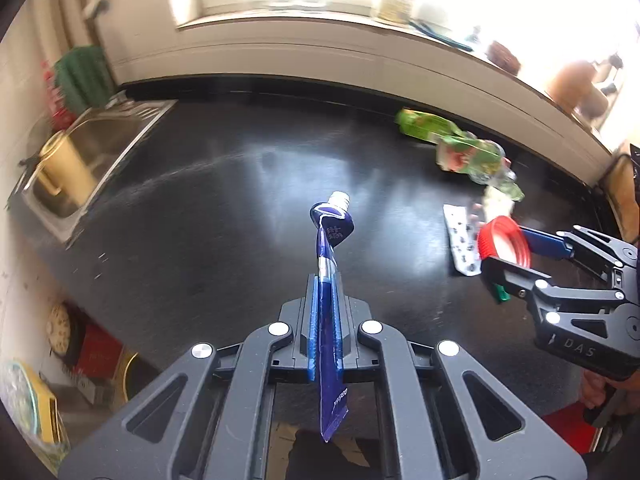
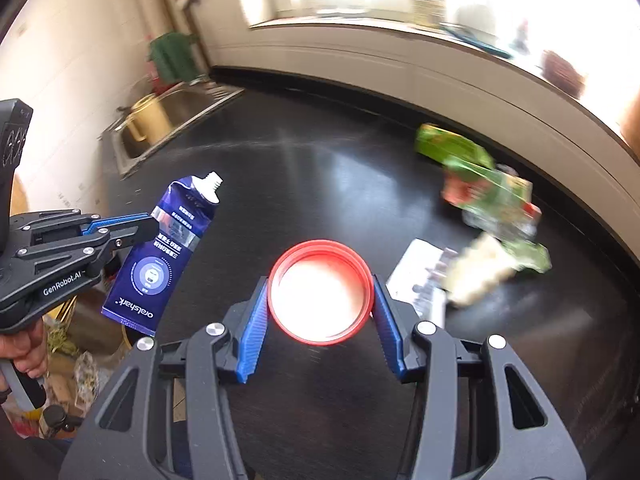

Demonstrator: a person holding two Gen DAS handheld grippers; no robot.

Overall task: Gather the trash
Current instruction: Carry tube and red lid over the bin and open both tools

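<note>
Overhead, a glossy black countertop (image 2: 320, 184) fills both views, with a steel sink (image 1: 92, 156) at the left of each frame holding a yellow mug (image 1: 60, 168), and a bright window ledge (image 1: 360, 32) along the top. At right lie blurred green plastic wrappers (image 2: 480, 184), a crushed clear bottle (image 1: 492, 168) and a white printed slip (image 2: 416, 276); their print is unreadable. The left gripper (image 1: 326, 280) is clenched on a flattened blue toothpaste tube (image 1: 330, 264), uncapped, seen edge-on in the lower centre of the left view; the right view shows "oralshark" on it and "GenRobot.AI" on the gripper body. The right gripper (image 2: 320, 312) grasps a red jar lid (image 2: 320, 292) between blue pads, its white inside washed out by glare. Clutter in the lower left is cut off.
</note>
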